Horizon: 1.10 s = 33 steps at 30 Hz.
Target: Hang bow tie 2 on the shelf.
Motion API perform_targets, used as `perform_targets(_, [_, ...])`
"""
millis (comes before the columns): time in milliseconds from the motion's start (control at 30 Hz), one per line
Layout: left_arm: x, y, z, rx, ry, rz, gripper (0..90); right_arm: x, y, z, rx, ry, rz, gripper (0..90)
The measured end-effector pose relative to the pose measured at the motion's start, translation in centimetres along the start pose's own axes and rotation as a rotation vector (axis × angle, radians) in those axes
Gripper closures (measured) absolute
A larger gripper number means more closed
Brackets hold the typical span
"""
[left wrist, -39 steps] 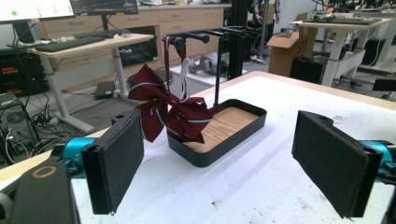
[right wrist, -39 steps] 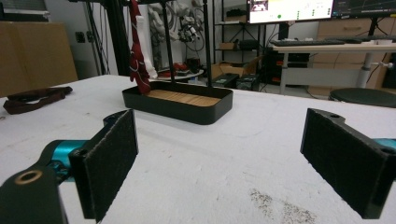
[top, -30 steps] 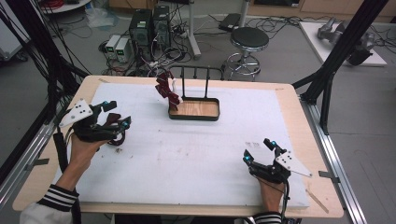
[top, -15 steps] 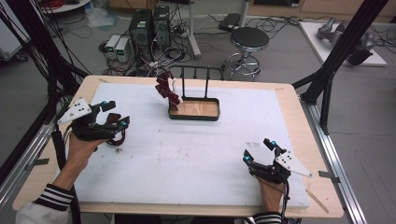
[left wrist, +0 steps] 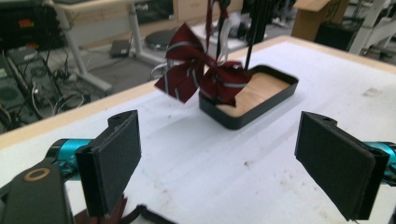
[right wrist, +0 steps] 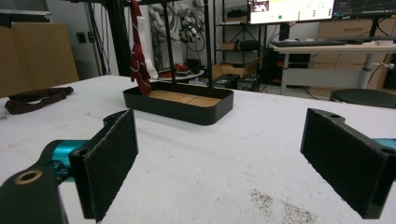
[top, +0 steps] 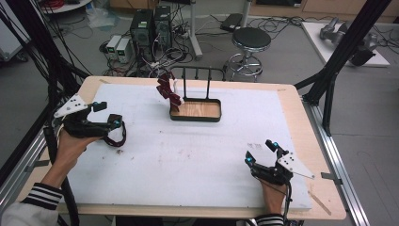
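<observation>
Both my grippers stand with jaws wide and nothing between them; my left gripper (top: 104, 115) sits near the table's left edge beside a dark red band (top: 117, 136), my right gripper (top: 261, 153) near the front right; broad bare white mat separates them from the striped bow (left wrist: 201, 77) hanging over the black tray (top: 195, 117) at the far edge
</observation>
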<state>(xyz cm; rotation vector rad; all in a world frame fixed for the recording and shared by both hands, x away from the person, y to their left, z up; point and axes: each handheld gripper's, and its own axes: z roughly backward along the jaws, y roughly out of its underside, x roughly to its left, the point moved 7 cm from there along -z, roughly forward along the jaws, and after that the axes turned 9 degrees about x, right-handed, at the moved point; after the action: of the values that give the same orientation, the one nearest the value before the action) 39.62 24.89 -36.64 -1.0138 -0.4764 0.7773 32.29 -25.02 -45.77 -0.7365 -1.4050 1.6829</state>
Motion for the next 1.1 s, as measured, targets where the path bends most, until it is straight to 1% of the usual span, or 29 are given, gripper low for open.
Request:
perform_targets(33, [0.0, 0.0, 0.0, 0.000, 0.000, 0.000, 14.9, 0.0, 0.0, 0.0, -0.001, 0.001, 0.001, 10.3])
perform_targets(100, [0.5, 0.2, -0.1, 0.023, -0.009, 0.006, 14.9, 0.0, 0.0, 0.0, 0.000, 0.001, -0.002, 10.3])
perform_targets(133, [1.0, 0.4, -0.3, 0.047, -0.014, 0.011, 14.9, 0.0, 0.0, 0.0, 0.000, 0.001, -0.001, 10.3])
perform_targets(200, [1.5, 0.6, -0.6, 0.084, -0.023, 0.013, 14.9, 0.0, 0.0, 0.0, 0.000, 0.001, -0.002, 10.3])
perform_targets(233, [1.5, 0.6, -0.6, 0.084, -0.023, 0.013, 14.9, 0.0, 0.0, 0.0, 0.000, 0.000, -0.002, 10.3])
perform_targets(267, [2.0, 0.7, -0.9, 0.121, -0.032, 0.010, 14.9, 0.0, 0.0, 0.0, 0.001, 0.001, -0.002, 10.3])
perform_targets(300, [2.2, 0.8, -1.0, 0.133, -0.035, 0.014, 14.9, 0.0, 0.0, 0.0, 0.000, 0.000, -0.002, 10.3])
perform_targets(467, [3.1, 1.1, -1.6, 0.184, -0.042, 0.018, 15.0, 0.0, 0.0, 0.0, -0.003, 0.001, 0.006, 10.3])
perform_targets(500, [3.1, 1.1, -1.6, 0.184, -0.042, 0.018, 15.0, 0.0, 0.0, 0.0, -0.002, 0.001, 0.004, 10.3])
perform_targets(533, [3.5, 1.2, -1.9, 0.201, -0.043, 0.025, 15.1, 0.0, 0.0, 0.0, -0.002, 0.001, 0.003, 10.3])
perform_targets(567, [3.5, 1.2, -1.9, 0.201, -0.043, 0.025, 15.0, 0.0, 0.0, 0.0, -0.003, 0.002, 0.006, 10.3])
perform_targets(600, [3.7, 1.2, -2.0, 0.214, -0.044, 0.026, 15.1, 0.0, 0.0, 0.0, -0.002, 0.000, 0.003, 10.3])
perform_targets(633, [4.0, 1.4, -2.3, 0.238, -0.054, 0.026, 15.2, 0.0, 0.0, 0.0, -0.002, 0.001, 0.004, 10.3])
perform_targets(667, [4.0, 1.4, -2.3, 0.238, -0.054, 0.026, 15.2, 0.0, 0.0, 0.0, -0.003, 0.002, 0.006, 10.3])
perform_targets(700, [4.3, 1.6, -2.5, 0.259, -0.059, 0.023, 15.2, 0.0, 0.0, 0.0, -0.002, 0.001, 0.005, 10.3])
perform_targets(767, [4.8, 2.0, -3.0, 0.295, -0.060, 0.041, 15.2, 0.0, 0.0, 0.0, -0.004, 0.001, 0.006, 10.3])
perform_targets(833, [5.2, 2.3, -3.2, 0.314, -0.065, 0.052, 15.3, 0.0, 0.0, 0.0, -0.002, 0.002, 0.002, 10.3])
perform_targets(933, [5.8, 2.6, -3.6, 0.351, -0.070, 0.057, 16.6, 0.0, 0.0, 0.0, -0.003, 0.000, 0.005, 10.3])
perform_targets(1100, [6.6, 2.9, -4.0, 0.387, -0.077, 0.079, 18.5, 0.0, 0.0, 0.0, -0.002, 0.002, 0.002, 10.3])
